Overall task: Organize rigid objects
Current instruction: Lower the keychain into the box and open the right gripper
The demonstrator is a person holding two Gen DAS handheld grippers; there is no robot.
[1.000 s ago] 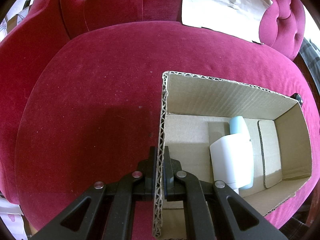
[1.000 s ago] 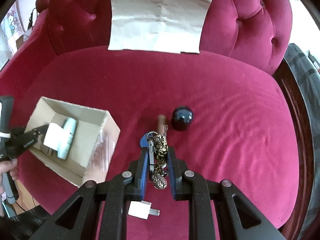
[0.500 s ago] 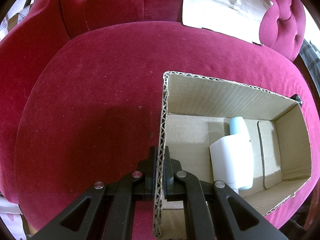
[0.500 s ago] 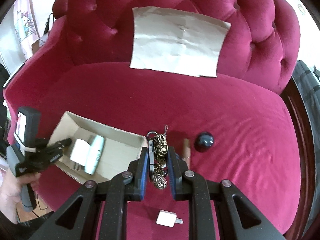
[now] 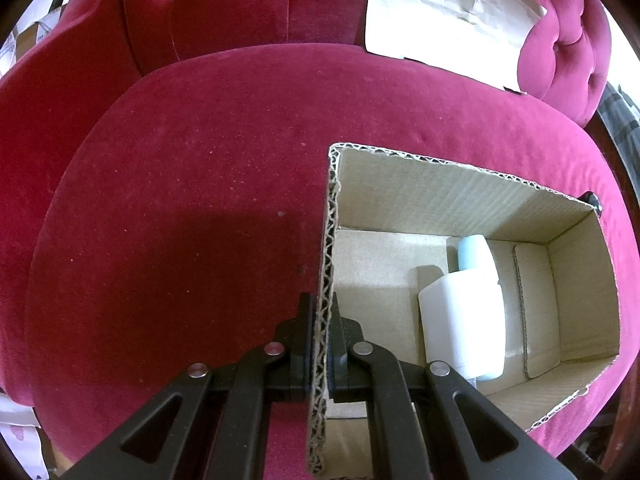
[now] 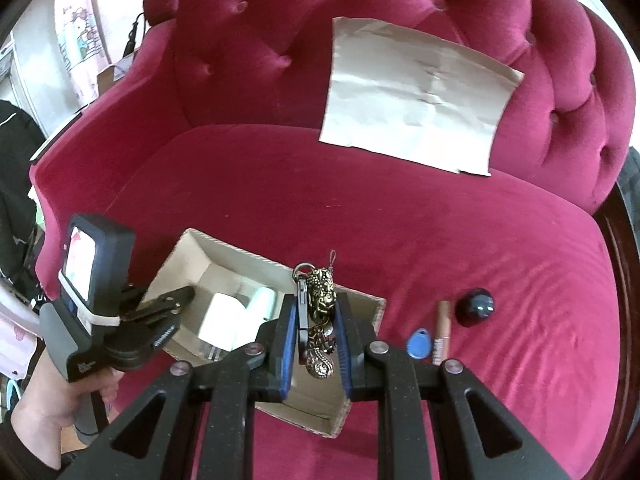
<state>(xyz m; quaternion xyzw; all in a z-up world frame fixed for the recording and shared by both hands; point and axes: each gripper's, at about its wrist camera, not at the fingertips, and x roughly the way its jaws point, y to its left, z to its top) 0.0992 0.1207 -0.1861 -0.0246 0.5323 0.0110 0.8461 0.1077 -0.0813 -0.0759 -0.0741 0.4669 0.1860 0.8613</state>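
1. Crimson velvet covers the tufted sofa, and a creased sheet of pale paper leans against its backrest.
2. An open cardboard box sits on the seat cushion toward the sofa's left end.
3. The left gripper has its jaws pressed together on the box's near corrugated wall, one finger outside and one inside.
4. In the right wrist view a hand holds that gripper's handle at the lower left, and a small lit screen sits on top of it.
5. Inside the box lie a white block-shaped object and a pale blue cylinder, side by side and touching on the box floor.
6. The right gripper is clamped on a key bunch with a brass beast-shaped charm, which hangs between its blue-padded fingers.
7. In the right wrist view the key bunch is seen in front of the box's right part; its height above the box cannot be told.
8. On the cushion right of the box lie a blue teardrop tag, a slim brown tube and a dark glossy ball, near one another in a row.
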